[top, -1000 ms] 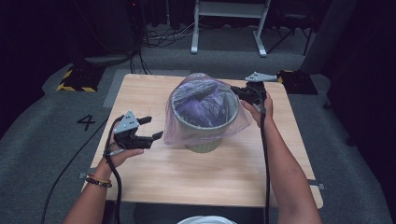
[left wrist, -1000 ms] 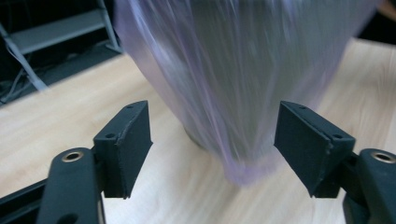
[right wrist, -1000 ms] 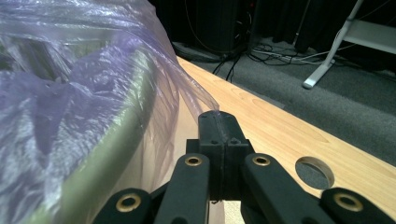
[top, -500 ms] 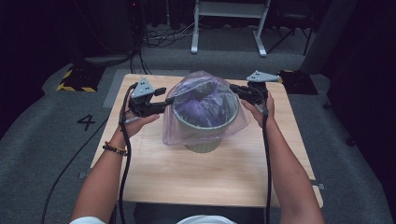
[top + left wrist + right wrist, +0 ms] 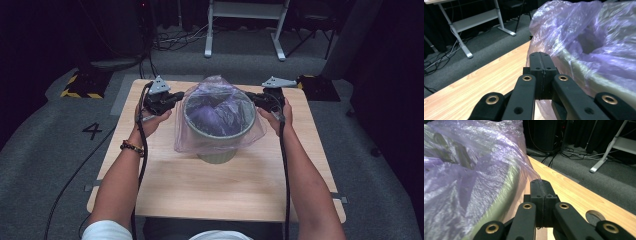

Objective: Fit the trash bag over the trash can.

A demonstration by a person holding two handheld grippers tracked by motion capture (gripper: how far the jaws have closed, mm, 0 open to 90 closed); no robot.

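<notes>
Wooden table (image 5: 210,185) on grey carpet; bin (image 5: 218,150) at centre, lilac bag (image 5: 220,112) draped over rim. Bag thin, slippery, tear-prone; we pinch film just outside rim. Left gripper (image 5: 172,100) just clamped bag edge left of bin; right gripper (image 5: 251,98) clenched on film opposite.

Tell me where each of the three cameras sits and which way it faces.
High view: above the person's side, facing forward and down on the table; both forearms, left gripper, right gripper.
Left gripper view: on the left gripper, looking along its shut jaws at the purple bag.
Right gripper view: on the right gripper, jaws shut beside the bag.
Shared: bag, table.
</notes>
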